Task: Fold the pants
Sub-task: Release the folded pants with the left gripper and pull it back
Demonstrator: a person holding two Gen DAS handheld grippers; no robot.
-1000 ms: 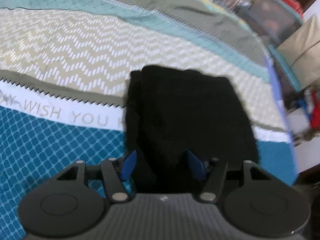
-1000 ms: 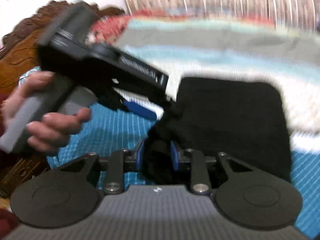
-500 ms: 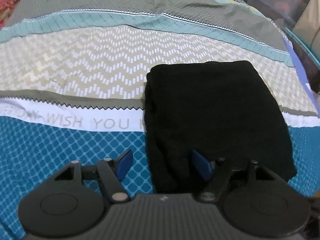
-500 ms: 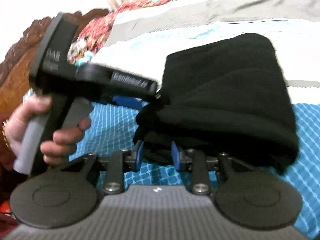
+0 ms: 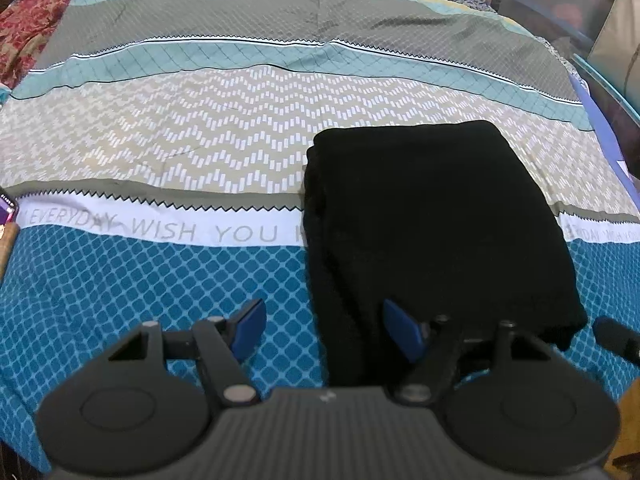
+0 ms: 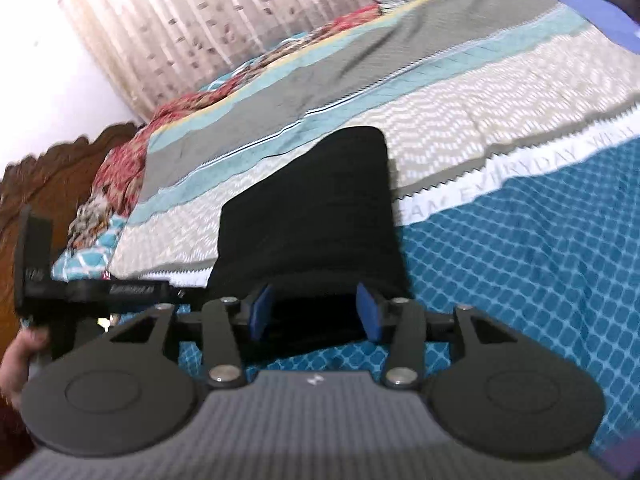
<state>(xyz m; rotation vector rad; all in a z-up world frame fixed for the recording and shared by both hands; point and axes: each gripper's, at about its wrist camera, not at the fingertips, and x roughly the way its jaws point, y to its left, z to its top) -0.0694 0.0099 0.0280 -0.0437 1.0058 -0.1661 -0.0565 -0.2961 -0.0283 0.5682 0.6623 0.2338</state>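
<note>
Pants (image 5: 432,232): black, folded into a thick rectangular bundle, lying flat on the patterned bedspread (image 5: 160,272) across its white lettered band and teal diamond zone. In the left wrist view the stacked fold edges show along the bundle's left side.

My left gripper (image 5: 324,330) has its jaws spread; the near left corner of the bundle sits in the gap, but neither blue pad presses on it. My right gripper (image 6: 316,312) has just been opening, and its jaws now stand apart with the near edge of the bundle between them; no pinch visible. The left gripper also shows in the right wrist view, held by a hand (image 6: 18,354) at the frame edge.

Handling judgement: soft, thick, matte fabric, light, not slippery, not fragile. Layers will slump or splay if lifted from one corner. Best hold: pinch through all layers at the near edge, one gripper toward each near corner, so the stack stays together. Fold looks essentially complete; both grippers appear to have let go.
</note>
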